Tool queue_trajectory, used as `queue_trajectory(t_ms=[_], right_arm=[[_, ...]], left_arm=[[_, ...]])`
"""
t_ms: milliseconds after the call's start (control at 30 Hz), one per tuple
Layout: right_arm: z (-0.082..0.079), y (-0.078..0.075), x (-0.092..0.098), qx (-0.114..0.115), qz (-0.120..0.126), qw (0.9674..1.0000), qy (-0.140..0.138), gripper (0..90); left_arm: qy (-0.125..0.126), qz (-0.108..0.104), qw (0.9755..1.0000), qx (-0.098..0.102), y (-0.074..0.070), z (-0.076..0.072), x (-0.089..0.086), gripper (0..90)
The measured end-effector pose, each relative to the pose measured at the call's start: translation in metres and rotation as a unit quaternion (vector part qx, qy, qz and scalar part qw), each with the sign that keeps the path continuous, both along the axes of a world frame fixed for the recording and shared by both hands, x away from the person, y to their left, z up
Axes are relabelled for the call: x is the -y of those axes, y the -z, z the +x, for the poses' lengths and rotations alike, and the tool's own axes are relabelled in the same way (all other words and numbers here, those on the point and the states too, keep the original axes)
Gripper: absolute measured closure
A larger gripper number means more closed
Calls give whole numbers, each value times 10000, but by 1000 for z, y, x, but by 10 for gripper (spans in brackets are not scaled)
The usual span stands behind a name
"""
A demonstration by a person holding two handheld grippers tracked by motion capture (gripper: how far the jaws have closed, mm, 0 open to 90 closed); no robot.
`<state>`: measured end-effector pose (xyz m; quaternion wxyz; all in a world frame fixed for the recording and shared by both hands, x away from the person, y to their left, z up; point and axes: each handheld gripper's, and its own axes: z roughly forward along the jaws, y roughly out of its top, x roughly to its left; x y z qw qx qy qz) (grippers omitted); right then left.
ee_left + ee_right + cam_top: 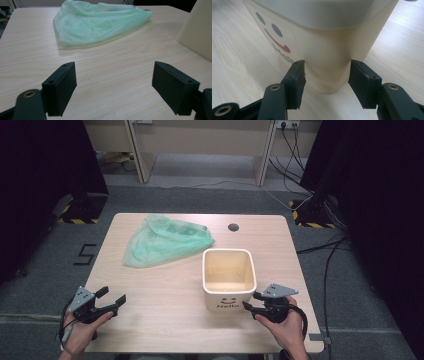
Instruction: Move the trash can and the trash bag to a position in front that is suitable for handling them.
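Observation:
A crumpled pale green plastic bag (pixel 165 241) lies on the far left part of the wooden table (pixel 165 320). A cream square bin (pixel 228 301) with a smiley and "Hello" on its front stands right of centre, and looks empty. My left gripper (pixel 114 296) is open near the front left edge, with nothing between its jaws. In the left gripper view it (pixel 113 87) faces the bag (pixel 97 21), with the bin (pixel 197 35) at the right. My right gripper (pixel 251 300) is open at the bin's front right corner. Its jaws (pixel 327 77) straddle that corner of the bin (pixel 324 45).
A dark round grommet (pixel 233 227) sits in the table near the far edge. Cables (pixel 325 250) run over the grey floor to the right. Black curtains hang on both sides, and wooden furniture stands at the back.

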<state>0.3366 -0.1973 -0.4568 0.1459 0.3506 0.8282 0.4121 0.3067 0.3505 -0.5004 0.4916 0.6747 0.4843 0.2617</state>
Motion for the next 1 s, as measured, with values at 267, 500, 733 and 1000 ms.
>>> queue_trajectory(t_ms=[267, 500, 733, 1000], right_arm=[[17, 2, -16, 34, 57, 9999, -75, 471], [10, 5, -3, -4, 236, 9997, 91, 439], [2, -4, 28, 19, 493, 9963, 709, 492], [8, -16, 39, 164, 693, 9867, 1459, 538]], left_arm=[[32, 15, 10000, -22, 2, 0, 2, 190], [87, 13, 10000, -9, 3, 2, 6, 195], [99, 21, 9999, 37, 4, 5, 9, 197], [77, -35, 10000, 51, 4, 4, 8, 197]])
